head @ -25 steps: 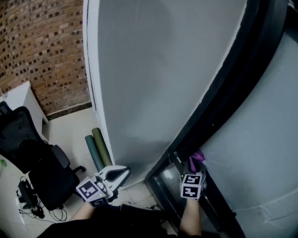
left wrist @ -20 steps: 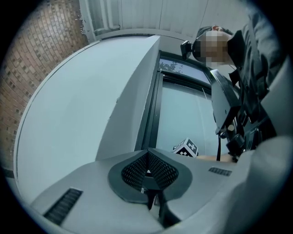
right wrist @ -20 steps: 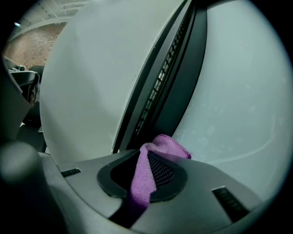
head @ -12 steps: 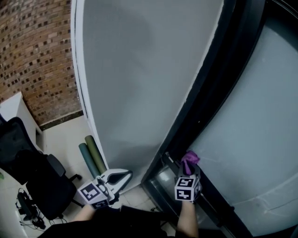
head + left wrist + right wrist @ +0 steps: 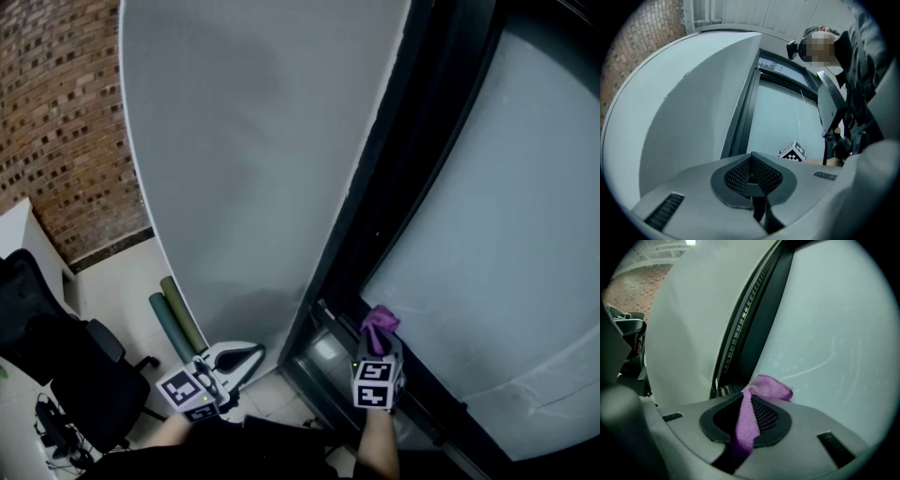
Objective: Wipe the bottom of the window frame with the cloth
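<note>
A purple cloth (image 5: 379, 323) (image 5: 768, 387) is pinched in my right gripper (image 5: 380, 345) (image 5: 750, 400), which is shut on it. The cloth's bunched end sticks out past the jaws, close to the frosted glass (image 5: 825, 333) at the low end of the black window frame (image 5: 384, 225) (image 5: 754, 324). The frame's bottom rail (image 5: 323, 354) runs just left of the cloth. My left gripper (image 5: 236, 358) (image 5: 751, 165) is shut and holds nothing, down by the floor below the grey wall panel (image 5: 253, 159), apart from the frame.
A brick wall (image 5: 56, 122) stands at the left. On the floor are a black office chair (image 5: 56, 366), cables (image 5: 52, 422) and two rolled mats (image 5: 173, 314) leaning at the panel's foot. A person (image 5: 862, 84) shows at the right of the left gripper view.
The head view has swung right, so the frame and wall sit further left. My right gripper with the cloth has stayed at the frame's lower end. The left gripper has barely moved.
</note>
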{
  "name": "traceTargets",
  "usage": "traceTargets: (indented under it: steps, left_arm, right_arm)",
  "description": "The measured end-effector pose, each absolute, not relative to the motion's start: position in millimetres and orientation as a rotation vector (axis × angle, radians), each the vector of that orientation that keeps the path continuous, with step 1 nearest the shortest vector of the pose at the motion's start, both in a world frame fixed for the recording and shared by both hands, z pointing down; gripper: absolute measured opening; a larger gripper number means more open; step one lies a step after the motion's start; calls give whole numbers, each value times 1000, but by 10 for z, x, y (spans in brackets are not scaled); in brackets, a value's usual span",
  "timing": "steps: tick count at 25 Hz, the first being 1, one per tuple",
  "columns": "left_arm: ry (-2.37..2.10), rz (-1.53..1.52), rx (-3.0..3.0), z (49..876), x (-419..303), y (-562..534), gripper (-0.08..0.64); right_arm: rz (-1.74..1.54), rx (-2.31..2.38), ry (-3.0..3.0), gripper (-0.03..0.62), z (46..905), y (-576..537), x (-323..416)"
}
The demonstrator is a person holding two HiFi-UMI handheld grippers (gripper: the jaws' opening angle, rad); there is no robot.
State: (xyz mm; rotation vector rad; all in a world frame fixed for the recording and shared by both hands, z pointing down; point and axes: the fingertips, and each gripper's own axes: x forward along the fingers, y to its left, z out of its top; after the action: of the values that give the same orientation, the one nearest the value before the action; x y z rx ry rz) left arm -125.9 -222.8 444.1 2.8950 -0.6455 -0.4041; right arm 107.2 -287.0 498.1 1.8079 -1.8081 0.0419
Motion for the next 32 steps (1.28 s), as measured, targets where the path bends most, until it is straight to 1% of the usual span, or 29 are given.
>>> traceTargets:
  steps: [6,16,23,28,32]
  left_arm:
    - [-555,-429,2925,4361,-1078,-2200,-3]
    - [-500,-375,2967,4395,-834,-2293,-3]
    - [-296,-370,2939,4396,-520,-2105,-3]
    - [-224,-272,2958,4461,-354,-2049,-3]
    - [-184,-313,2961,4433,-283,-2036,-3]
  right_arm:
    - [75,1853,-1797,61,4944,-2666,1199]
    - [115,1932,-1757,61,4936,-2399,1439]
    - [143,1995,-1676,61,4945,-2070,1624]
    - [152,2045,-1628,61,4936,-1910,1742]
    - [161,2078,-1590,61,4942,-1798,1827]
